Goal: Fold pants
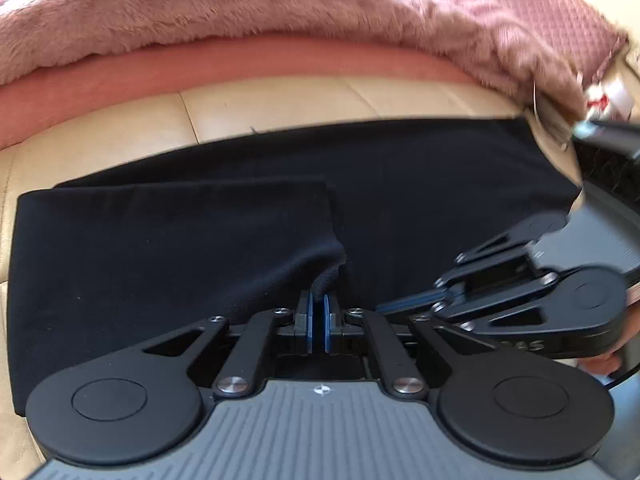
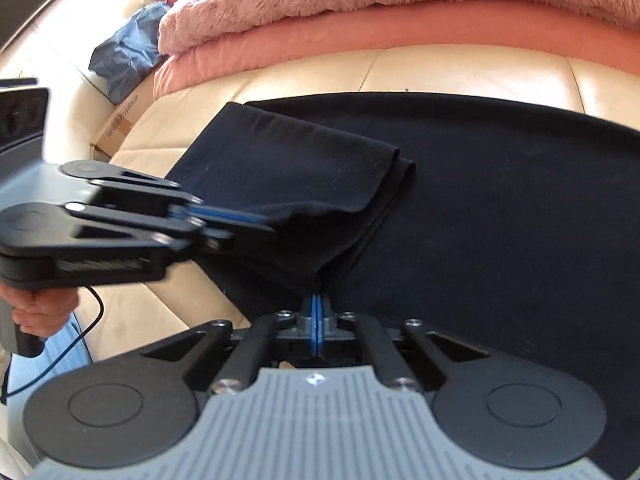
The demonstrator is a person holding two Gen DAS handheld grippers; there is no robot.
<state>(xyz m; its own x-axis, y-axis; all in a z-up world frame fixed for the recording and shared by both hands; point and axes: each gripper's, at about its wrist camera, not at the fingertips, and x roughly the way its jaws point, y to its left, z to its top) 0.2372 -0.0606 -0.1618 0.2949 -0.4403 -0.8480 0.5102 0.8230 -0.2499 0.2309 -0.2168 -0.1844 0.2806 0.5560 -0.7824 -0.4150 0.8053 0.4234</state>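
Gripping the black pants (image 1: 200, 248), the left gripper (image 1: 319, 312) pinches a fold. The right gripper (image 2: 316, 312) clamps the hem. Lettering on the cardboard box (image 2: 120, 124) is unreadable.

Black pants (image 2: 500, 200) lie on a cream leather couch (image 2: 440, 68), one end folded over. The right gripper (image 2: 316, 304) pinches the fold's edge; the left gripper (image 2: 256, 218) grips it alongside. Pink blankets (image 2: 360, 8) sit behind.

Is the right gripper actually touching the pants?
Touching. The right wrist view shows the right gripper with its blue pads closed on a pinched edge of the black pants, the fabric rising straight out from between them.
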